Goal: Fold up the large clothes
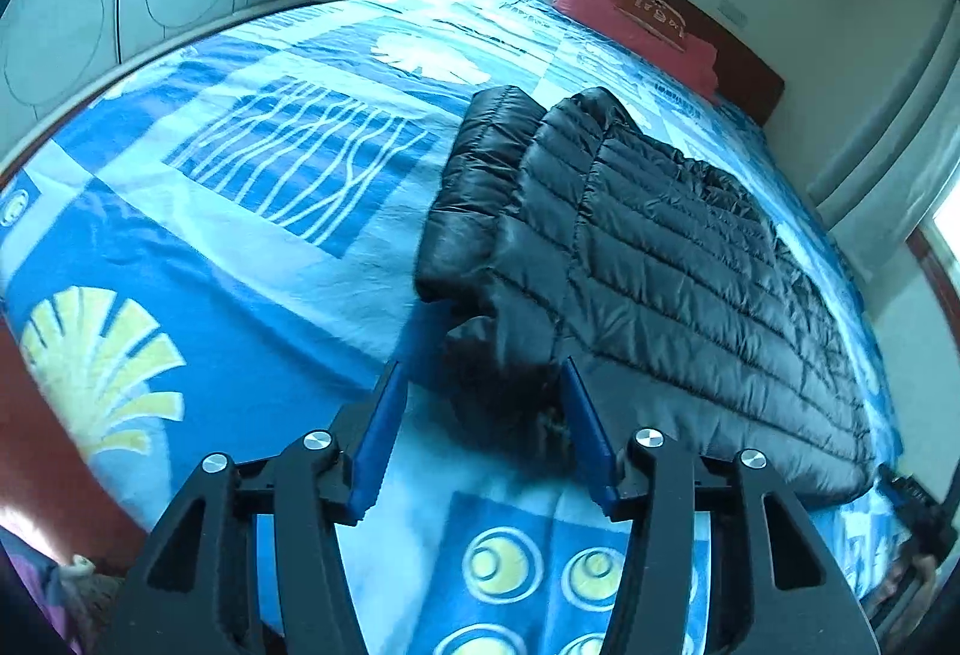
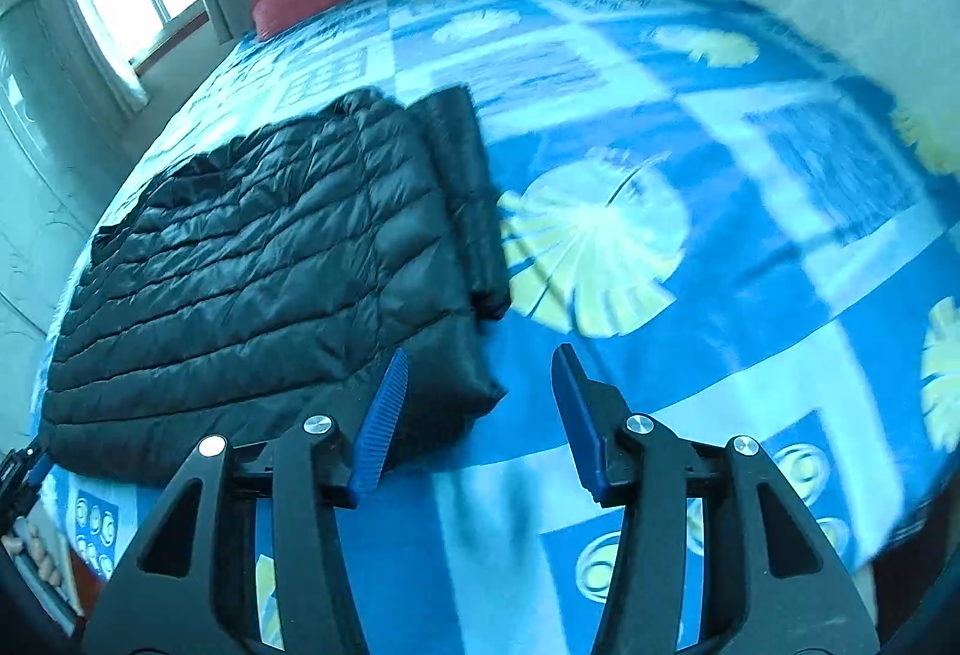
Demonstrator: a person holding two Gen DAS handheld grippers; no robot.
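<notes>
Right now my left tongs (image 1: 483, 403) are spread wide, with a dark furry bit of the black puffy coat (image 1: 654, 247) between the tips, not pinched yet. I think that is the best corner to lift for a fold. My right tongs (image 2: 480, 385) are spread too, over the coat's near corner. The coat (image 2: 264, 259) lies flat at the left of that frame. The blue bed cover (image 2: 690, 163) gives lots of room on the right.

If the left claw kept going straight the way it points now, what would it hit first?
Most likely the near corner of the black puffer jacket, which lies between the open fingers of the left claw in its wrist view. Depth is hard to judge through the fisheye, so it might graze the blue bedspread just beneath first.
</notes>
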